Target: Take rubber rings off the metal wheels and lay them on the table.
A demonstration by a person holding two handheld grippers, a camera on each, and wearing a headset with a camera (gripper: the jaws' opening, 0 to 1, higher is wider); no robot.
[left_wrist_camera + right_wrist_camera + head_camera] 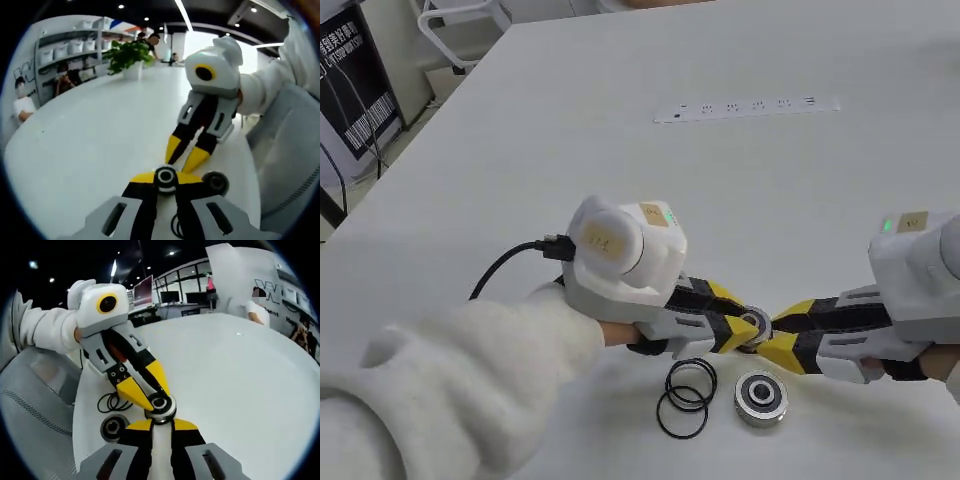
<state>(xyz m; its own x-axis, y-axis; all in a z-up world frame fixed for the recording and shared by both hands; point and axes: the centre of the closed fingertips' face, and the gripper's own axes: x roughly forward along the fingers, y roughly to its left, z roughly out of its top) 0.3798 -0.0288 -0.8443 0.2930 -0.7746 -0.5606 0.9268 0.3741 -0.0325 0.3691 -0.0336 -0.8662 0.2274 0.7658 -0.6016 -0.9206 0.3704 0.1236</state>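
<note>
L tongs (pixel 740 333): clamped on the held wheel, one yellow tip each side of it. Clearest in L gripper view.
R tongs (pixel 778 346): in from the R, tips right at that wheel's rim, opposite the L tips. Jaws sit a bit apart in L gripper view. Can't tell if they're pinching anything.
held wheel (pixel 755 322): small, metal, up off the bench where my two sets of tips meet, over the near-edge area. Can't tell if it carries a ring.
2nd wheel (pixel 761 395): flat on the bench by the near edge, just nearer me than the tips. Neither tongs touches it.
rubber rings (pixel 685 398): two black ones, loose, flat on the bench and overlapping each other. Just L of the 2nd wheel, close but apart from it.
bench (pixel 620 150): white top.
power strip (pixel 748 107): white, toward the far edge, well apart from the work.
cable (pixel 505 265): black, plugged into the back of the L tongs body, drops to the bench beside my sleeve (pixel 450 390).
</note>
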